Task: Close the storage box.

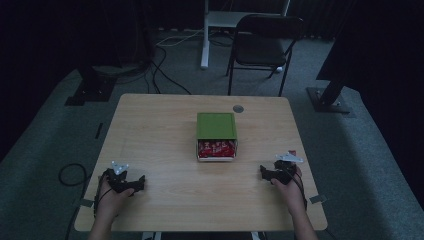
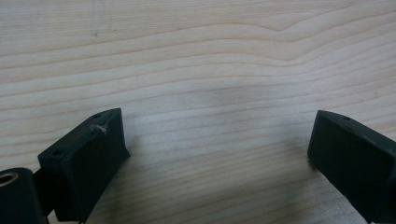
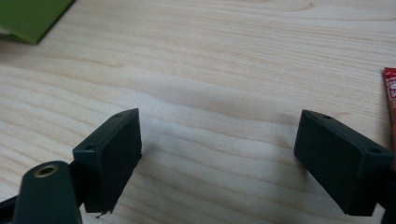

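The box [image 1: 216, 149], its green lid [image 1: 216, 125] slid half back over red packets [image 1: 216, 148], sits mid-table [image 1: 160, 200]. Left tongs [image 1: 141, 183] and right tongs [image 1: 262, 173] rest near-side of the box, well apart from it, both spread wide, grasping nothing. Work seems unstarted; next, reaching toward the box.

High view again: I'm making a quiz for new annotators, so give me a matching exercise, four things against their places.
Things:
1. green lid
2. red packets
3. left gripper
4. folding chair

Places:
A. on the floor beyond the table
B. inside the box, at its uncovered near end
C. near the table's front left corner
D. over the far part of the box

Pairs: 1-D, 2-B, 3-C, 4-A
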The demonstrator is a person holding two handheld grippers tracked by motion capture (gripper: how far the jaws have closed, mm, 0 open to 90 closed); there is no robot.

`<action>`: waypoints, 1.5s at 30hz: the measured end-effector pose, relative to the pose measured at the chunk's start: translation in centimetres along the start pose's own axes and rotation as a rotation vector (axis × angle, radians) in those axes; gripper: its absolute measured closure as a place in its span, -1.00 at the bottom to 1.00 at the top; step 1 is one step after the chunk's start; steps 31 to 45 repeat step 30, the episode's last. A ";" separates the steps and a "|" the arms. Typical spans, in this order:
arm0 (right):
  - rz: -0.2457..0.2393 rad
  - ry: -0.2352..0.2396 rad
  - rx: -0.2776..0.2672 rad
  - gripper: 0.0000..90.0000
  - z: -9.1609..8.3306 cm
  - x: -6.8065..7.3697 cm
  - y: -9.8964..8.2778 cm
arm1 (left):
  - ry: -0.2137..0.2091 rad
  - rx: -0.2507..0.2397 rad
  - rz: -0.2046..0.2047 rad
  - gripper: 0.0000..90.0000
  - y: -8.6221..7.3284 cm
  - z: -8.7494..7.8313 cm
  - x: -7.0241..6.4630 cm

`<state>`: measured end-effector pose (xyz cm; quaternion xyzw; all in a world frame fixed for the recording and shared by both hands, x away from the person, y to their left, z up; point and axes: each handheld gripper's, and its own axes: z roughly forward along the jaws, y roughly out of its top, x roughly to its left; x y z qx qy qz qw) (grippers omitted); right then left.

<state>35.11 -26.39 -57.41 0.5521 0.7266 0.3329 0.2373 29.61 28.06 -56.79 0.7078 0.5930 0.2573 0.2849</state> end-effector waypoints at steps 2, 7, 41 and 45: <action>-0.013 -0.009 0.008 -0.70 0.0 0.2 0.0 | -0.002 0.000 -0.001 -0.88 0.0 0.0 0.0; -0.011 -0.009 0.009 -0.70 0.1 0.2 0.0 | 0.008 0.000 -0.018 -0.87 -0.2 -0.1 0.1; -0.011 -0.009 0.011 -0.72 0.1 0.2 0.0 | 0.075 -0.005 -0.095 -0.85 -0.5 -0.4 0.1; -0.011 -0.009 0.011 -0.72 0.1 0.2 0.0 | 0.075 -0.005 -0.095 -0.85 -0.5 -0.4 0.1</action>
